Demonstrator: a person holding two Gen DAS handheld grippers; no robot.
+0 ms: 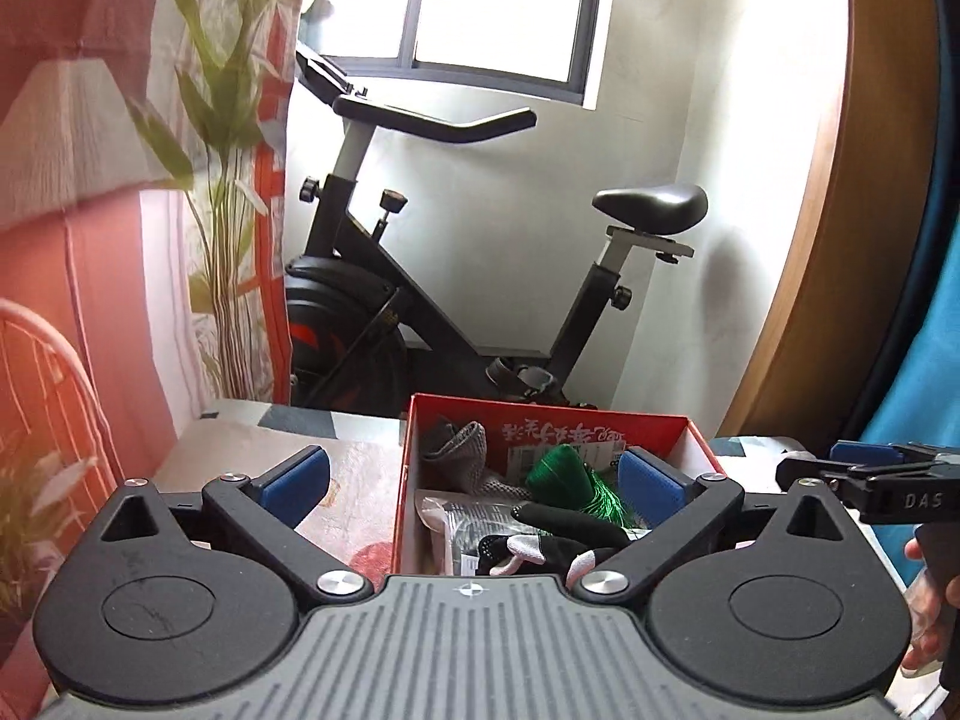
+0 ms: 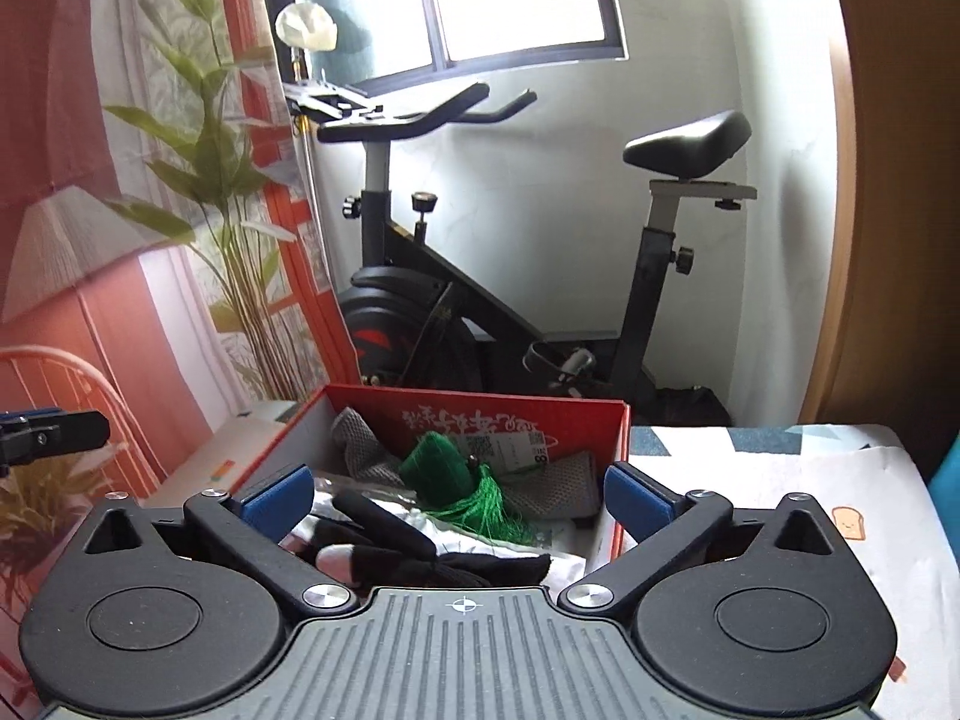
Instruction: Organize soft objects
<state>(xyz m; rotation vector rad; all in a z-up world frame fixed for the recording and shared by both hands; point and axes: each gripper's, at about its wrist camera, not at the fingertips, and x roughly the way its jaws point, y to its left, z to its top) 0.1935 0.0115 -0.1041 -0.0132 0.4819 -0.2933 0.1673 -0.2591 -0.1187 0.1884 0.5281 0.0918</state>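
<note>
1. Left wrist view: your left gripper [image 1: 474, 483] is spread as wide as it goes, blue pads well apart, nothing between them. It hangs above the near end of the red box [image 1: 414, 480], pointing down into it.
2. Inside the box you can see the soft things piled together: a green tassel [image 1: 567, 477], a grey mesh cloth [image 1: 462, 450] against the far wall, a black glove [image 1: 564, 540] nearest you and a clear packet [image 1: 441, 519] at the left. They look gathered there because the box is the collecting spot.
3. At the right edge, your right gripper [image 1: 864, 465] sits level beside the box, a hand [image 1: 927, 606] below it.
4. Right wrist view: the right gripper [image 2: 459, 495] is likewise fully spread and empty, pads straddling the box's near end without touching the contents.
5. The box [image 2: 618, 450] stands on a patterned cloth [image 2: 780, 468], exercise bike [image 2: 540, 276] behind. Tassel [image 2: 456, 468] lies on the mesh cloth [image 2: 564, 489]; glove [image 2: 420, 558] is closest.
6. My read: both tools are clear of the load, so the box's contents look settled.
</note>
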